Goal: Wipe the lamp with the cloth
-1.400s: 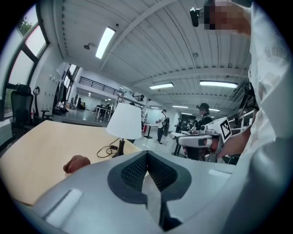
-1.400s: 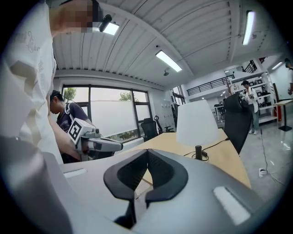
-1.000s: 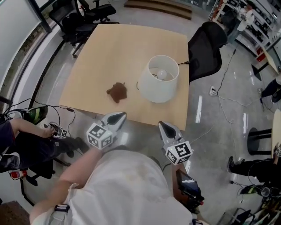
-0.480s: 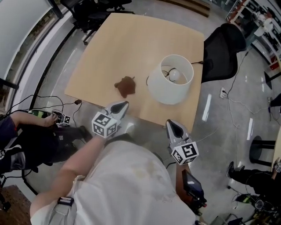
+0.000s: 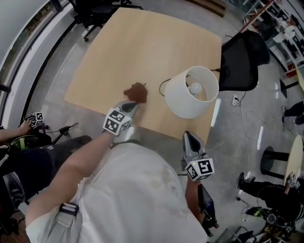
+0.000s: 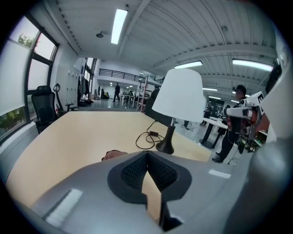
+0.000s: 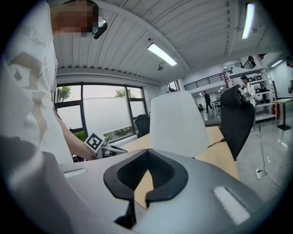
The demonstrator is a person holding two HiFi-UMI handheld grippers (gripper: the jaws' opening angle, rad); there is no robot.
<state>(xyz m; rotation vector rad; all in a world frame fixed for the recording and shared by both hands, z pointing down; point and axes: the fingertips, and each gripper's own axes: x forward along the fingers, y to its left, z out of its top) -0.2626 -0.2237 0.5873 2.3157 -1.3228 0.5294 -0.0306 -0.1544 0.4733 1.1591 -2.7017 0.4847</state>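
Note:
A lamp with a white shade (image 5: pixel 192 92) stands on the right part of the beige table (image 5: pixel 137 42); its bulb shows inside. A crumpled brown cloth (image 5: pixel 137 91) lies left of it near the table's front edge. My left gripper (image 5: pixel 130 105) is shut and empty, its tips just short of the cloth. In the left gripper view the cloth (image 6: pixel 113 154) peeks over the shut gripper (image 6: pixel 147 153), with the lamp (image 6: pixel 179 96) beyond. My right gripper (image 5: pixel 190 137) hangs shut off the table's front edge, below the lamp. The right gripper view has the shade (image 7: pixel 176 121) behind the shut gripper (image 7: pixel 147 151).
The lamp's black cable (image 6: pixel 147 137) loops on the table by its dark base (image 6: pixel 165 147). A black office chair (image 5: pixel 243 53) stands behind the lamp at the table's right side. More chairs (image 5: pixel 92 8) stand at the far left corner. A person's hand (image 5: pixel 27 126) shows at the left.
My left gripper has moved forward and down, from off the table's front edge to just short of the cloth. The right gripper has barely shifted. The head view has swung closer.

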